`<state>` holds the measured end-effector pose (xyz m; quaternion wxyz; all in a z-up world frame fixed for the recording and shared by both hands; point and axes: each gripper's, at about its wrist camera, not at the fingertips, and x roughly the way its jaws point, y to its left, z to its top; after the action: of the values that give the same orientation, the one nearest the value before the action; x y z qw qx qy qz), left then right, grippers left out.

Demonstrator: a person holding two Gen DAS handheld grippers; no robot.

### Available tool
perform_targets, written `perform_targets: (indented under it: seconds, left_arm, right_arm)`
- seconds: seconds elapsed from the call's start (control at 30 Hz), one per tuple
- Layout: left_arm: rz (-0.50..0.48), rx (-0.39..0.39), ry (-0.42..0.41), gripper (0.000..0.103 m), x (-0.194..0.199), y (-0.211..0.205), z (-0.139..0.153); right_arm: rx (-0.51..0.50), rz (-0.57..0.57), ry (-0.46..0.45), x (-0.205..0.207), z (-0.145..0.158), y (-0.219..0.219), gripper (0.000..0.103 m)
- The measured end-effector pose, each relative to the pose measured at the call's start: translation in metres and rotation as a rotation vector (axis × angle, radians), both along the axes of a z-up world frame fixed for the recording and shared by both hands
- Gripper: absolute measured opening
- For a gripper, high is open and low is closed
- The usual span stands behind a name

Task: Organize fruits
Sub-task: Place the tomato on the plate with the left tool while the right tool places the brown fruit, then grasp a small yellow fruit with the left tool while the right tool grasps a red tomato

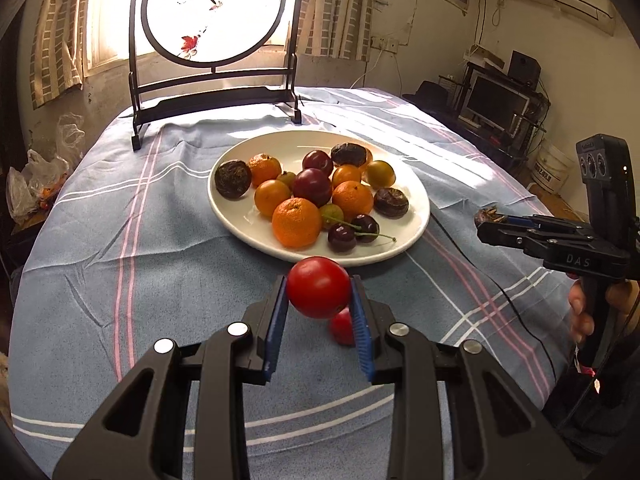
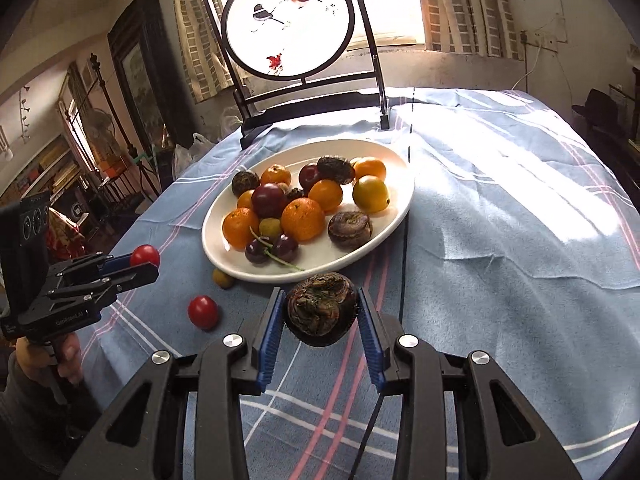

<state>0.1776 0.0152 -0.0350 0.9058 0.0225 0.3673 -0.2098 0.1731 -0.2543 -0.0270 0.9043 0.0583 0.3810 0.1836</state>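
Observation:
A white oval plate (image 1: 412, 184) (image 2: 392, 164) holds several oranges, plums, cherries and dark wrinkled fruits. My left gripper (image 1: 320, 292) (image 2: 140, 262) is shut on a red tomato (image 1: 319, 287) (image 2: 145, 255), held above the cloth in front of the plate. My right gripper (image 2: 321, 307) (image 1: 486, 220) is shut on a dark wrinkled fruit (image 2: 320, 308) (image 1: 485, 215), held just before the plate's near rim. A second red tomato (image 1: 341, 326) (image 2: 203, 312) lies on the cloth. A small yellow-brown fruit (image 2: 222, 279) lies beside the plate.
A black-framed round bird screen (image 1: 216, 12) (image 2: 288, 20) stands behind the plate. The blue striped cloth (image 1: 120, 240) (image 2: 500, 220) covers the table. A thin black cable (image 2: 406, 208) runs over the cloth to the right of the plate. Plastic bags (image 1: 32, 184) lie off the table's left.

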Motion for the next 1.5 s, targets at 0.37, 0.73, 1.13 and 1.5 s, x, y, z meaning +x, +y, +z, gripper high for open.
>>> perform_targets:
  seconds: [0.37, 0.73, 1.13, 1.5]
  left_arm:
    - [0.035, 0.018, 0.021, 0.034, 0.1, -0.036, 0.007]
    - [0.046, 0.071, -0.027, 0.058, 0.038, -0.013, 0.006]
    - [0.097, 0.129, 0.072, 0.058, -0.017, 0.034, -0.03]
    - [0.022, 0.152, 0.059, 0.058, -0.005, -0.002, -0.031]
  right_arm:
    - [-0.041, -0.013, -0.02, 0.102, 0.015, 0.027, 0.038]
    - [-0.041, 0.054, -0.015, 0.037, 0.009, 0.036, 0.054]
    - [-0.156, 0.274, 0.071, 0.0, -0.04, 0.141, 0.053]
    - [-0.074, 0.156, 0.067, -0.006, -0.03, 0.095, 0.029]
